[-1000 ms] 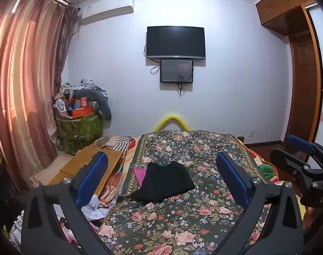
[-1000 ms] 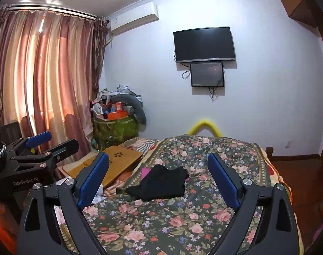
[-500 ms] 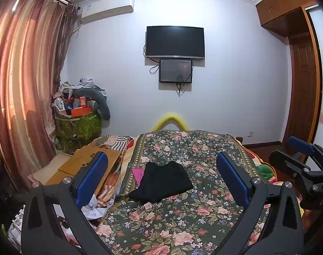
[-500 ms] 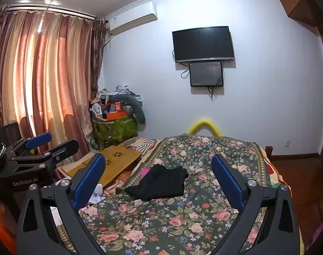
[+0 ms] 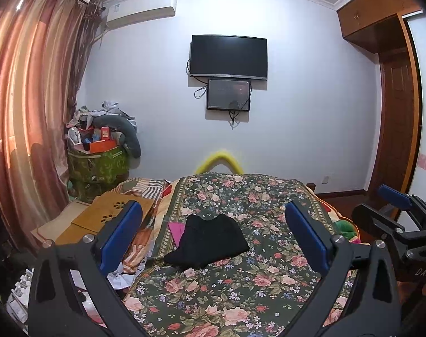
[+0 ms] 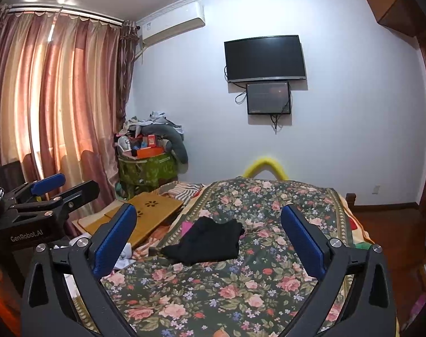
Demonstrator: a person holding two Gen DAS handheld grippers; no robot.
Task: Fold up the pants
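Pants (image 5: 211, 241) lie bunched on the floral bedspread (image 5: 269, 278); green bin (image 5: 99, 165) overflows.

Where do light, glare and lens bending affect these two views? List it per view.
Left wrist view: the curtain glows with backlight at far left, the wardrobe edge bows, corners go black, and the black pants show little fold detail. Right wrist view: two ceiling hotspots above the curtain, the ceiling line curves, and the pants read as a dark mass.
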